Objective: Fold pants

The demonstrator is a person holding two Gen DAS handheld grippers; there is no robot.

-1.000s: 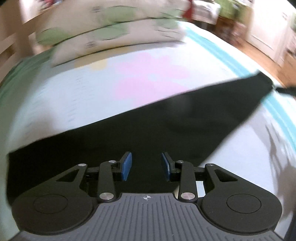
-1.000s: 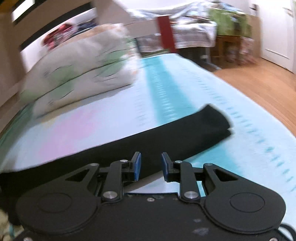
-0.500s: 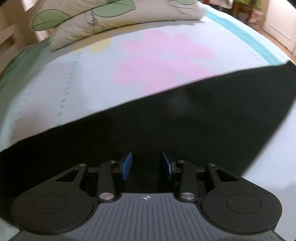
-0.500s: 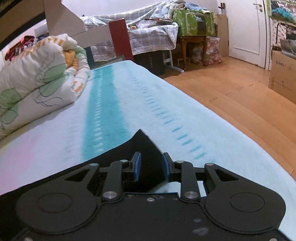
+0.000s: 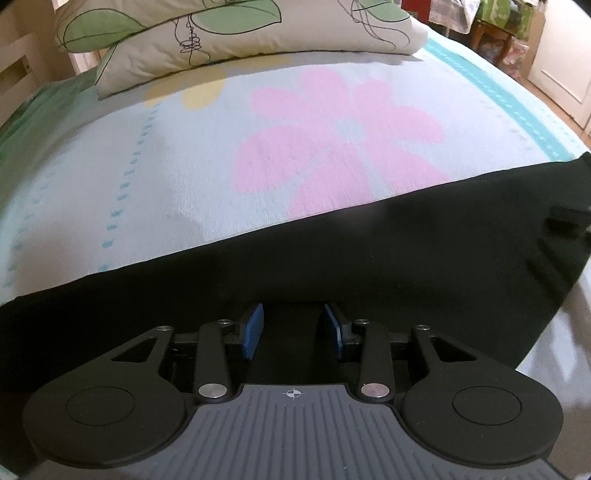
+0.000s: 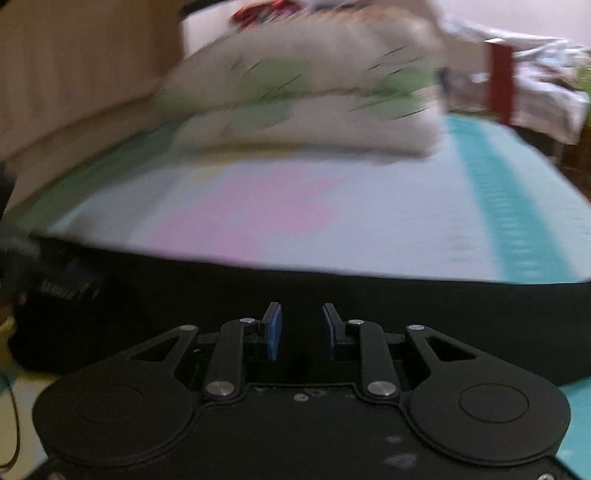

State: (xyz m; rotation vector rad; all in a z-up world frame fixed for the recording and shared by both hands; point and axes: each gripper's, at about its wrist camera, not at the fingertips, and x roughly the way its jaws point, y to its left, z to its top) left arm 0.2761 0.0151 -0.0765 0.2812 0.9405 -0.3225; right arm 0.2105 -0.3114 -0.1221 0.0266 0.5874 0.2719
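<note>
the left gripper [image 5: 291,326] hung low over the black fabric pants [image 5: 369,273], jaws spread with cloth under the gap. the right gripper [image 6: 301,330] did likewise, jaws apart. the pants lay across the pale blanket with a pink flower [image 5: 332,129]; leaf-print pillows [image 5: 229,40] sat beyond.

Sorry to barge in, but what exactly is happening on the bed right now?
A person with a gripper in each hand is folding black pants spread across a flowered bed cover. The left gripper and right gripper both hover over the dark cloth with their jaws apart, gripping nothing that can be seen. The right view is motion-blurred. Pillows lie at the far end.
</note>
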